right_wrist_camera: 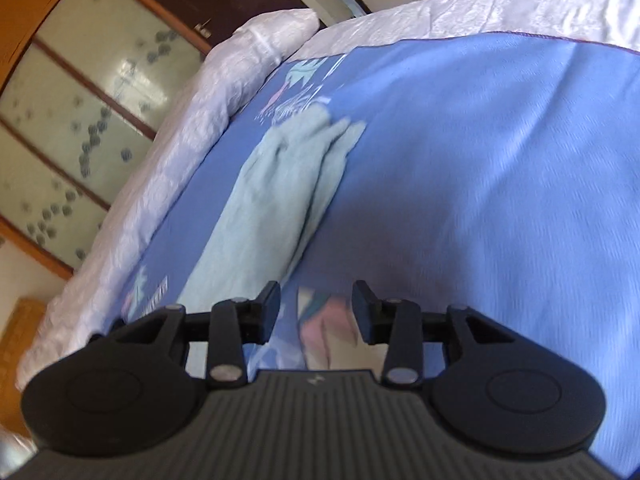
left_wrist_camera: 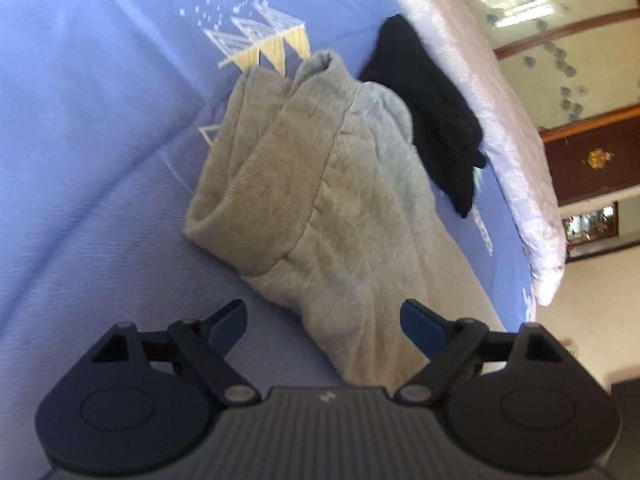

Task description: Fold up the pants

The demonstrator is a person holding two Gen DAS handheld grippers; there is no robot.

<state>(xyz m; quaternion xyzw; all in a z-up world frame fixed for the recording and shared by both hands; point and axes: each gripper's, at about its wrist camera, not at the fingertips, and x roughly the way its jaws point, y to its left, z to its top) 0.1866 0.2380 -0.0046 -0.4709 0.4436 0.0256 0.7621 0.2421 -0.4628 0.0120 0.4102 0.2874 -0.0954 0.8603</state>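
Note:
Grey-green sweatpants point(left_wrist_camera: 320, 184) lie lengthwise on a blue bed sheet point(left_wrist_camera: 100, 160), their ribbed waistband point(left_wrist_camera: 256, 184) folded over at the left. My left gripper point(left_wrist_camera: 323, 312) hovers open over the nearer part of the pants, and its blue pads touch no cloth. In the right wrist view the pant legs point(right_wrist_camera: 280, 188) stretch away up the sheet point(right_wrist_camera: 480, 160). My right gripper point(right_wrist_camera: 316, 294) is open above a printed patch of the sheet, just right of the pants' edge, with nothing between its fingers.
A black garment point(left_wrist_camera: 432, 120) lies beside the pants toward the bed's edge. A white quilted border point(left_wrist_camera: 508, 132) runs along that edge point(right_wrist_camera: 180, 152). Beyond it stands a wooden wardrobe with frosted glass doors point(right_wrist_camera: 80, 92).

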